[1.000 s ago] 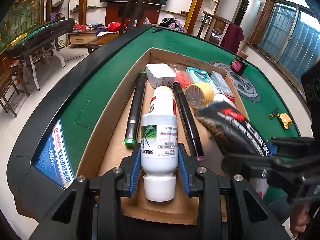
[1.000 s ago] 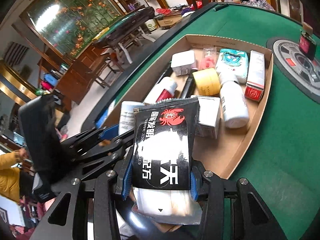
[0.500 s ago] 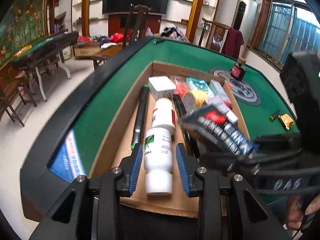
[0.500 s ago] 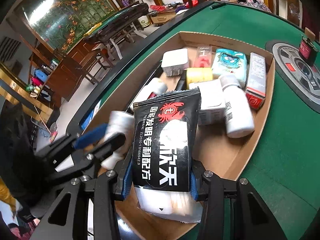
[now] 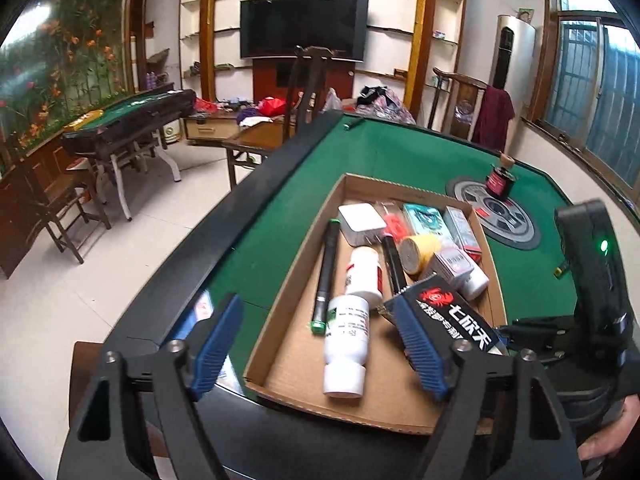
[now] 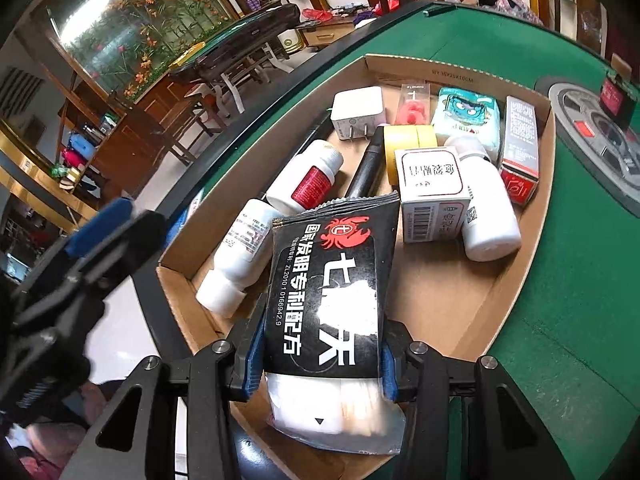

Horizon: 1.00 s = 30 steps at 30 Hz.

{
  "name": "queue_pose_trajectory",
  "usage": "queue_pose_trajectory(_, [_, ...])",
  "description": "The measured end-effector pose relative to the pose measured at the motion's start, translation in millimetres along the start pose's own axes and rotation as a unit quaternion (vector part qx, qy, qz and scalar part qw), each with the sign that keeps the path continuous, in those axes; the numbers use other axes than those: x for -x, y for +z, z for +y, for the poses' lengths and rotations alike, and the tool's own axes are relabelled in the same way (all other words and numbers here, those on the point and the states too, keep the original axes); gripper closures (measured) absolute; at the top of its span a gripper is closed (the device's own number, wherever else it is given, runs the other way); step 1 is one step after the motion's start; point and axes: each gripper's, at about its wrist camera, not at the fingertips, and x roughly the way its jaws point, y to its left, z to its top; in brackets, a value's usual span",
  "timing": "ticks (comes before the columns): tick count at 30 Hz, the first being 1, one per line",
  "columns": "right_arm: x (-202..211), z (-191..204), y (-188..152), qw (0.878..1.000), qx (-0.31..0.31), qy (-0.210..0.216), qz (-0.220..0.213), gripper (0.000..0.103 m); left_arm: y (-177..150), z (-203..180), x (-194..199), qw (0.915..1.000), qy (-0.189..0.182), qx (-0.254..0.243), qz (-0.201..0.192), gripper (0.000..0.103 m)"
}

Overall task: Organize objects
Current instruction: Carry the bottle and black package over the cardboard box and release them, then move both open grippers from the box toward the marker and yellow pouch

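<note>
Left wrist view first: we see the left gripper [image 5: 320, 344] with its blue-padded jaws spread wide and nothing between them, raised above the near end of the cardboard box [image 5: 280, 308] on the green table [image 5: 380, 156]. Below the gap lies a white bottle [image 5: 346, 344] on the box floor, cap end towards us, free of both pads. Just beyond it lies a second white bottle with a red label [image 5: 364, 272], and on either side a long dark marker: one with a green tip [image 5: 326, 276] to the left, another [image 5: 392, 260] to the right. Deeper in the box we pick out a white charger block [image 5: 360, 224], a yellow tape roll [image 5: 418, 248] and a small white carton [image 5: 454, 264].

At the right edge comes the right gripper [image 5: 520, 328], black, with a green light on its body, and the black sachet [image 5: 452, 312] sticks out from it over the box.

Over to the right wrist view: the right gripper [image 6: 320, 360] has its jaws clamped on that black sachet [image 6: 332, 292], pads pressing both side edges, the clear lower end of the packet hanging back towards the camera. The sachet hovers over the near part of the box [image 6: 516, 300], partly covering the released white bottle [image 6: 236, 264]. We cannot tell whether it touches anything under it. The blurred left gripper [image 6: 96, 240] sits off to the left.
</note>
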Motion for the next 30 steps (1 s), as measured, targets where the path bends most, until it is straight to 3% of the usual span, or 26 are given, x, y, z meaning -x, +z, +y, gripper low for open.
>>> queue_pose_trajectory(9, [-8, 10, 7, 0.998, 0.038, -0.049, -0.016, 0.052, 3, 6, 5, 0.9988, 0.049, 0.000, -0.005, 0.018])
queue_pose_trajectory(13, [-3, 10, 6, 0.999, 0.031, -0.036, -0.018, 0.047, 4, 5, 11, 0.9977, 0.066, -0.009, -0.014, 0.015])
queue_pose_trajectory(23, [49, 4, -3, 0.996, 0.021, -0.023, -0.079, 0.031, 6, -10, 11, 0.9977, 0.062, -0.026, -0.012, 0.013])
queue_pose_trajectory(30, [79, -26, -14, 0.994, -0.008, -0.026, -0.103, 0.026, 9, -25, 11, 0.9974, 0.058, -0.043, -0.008, 0.012])
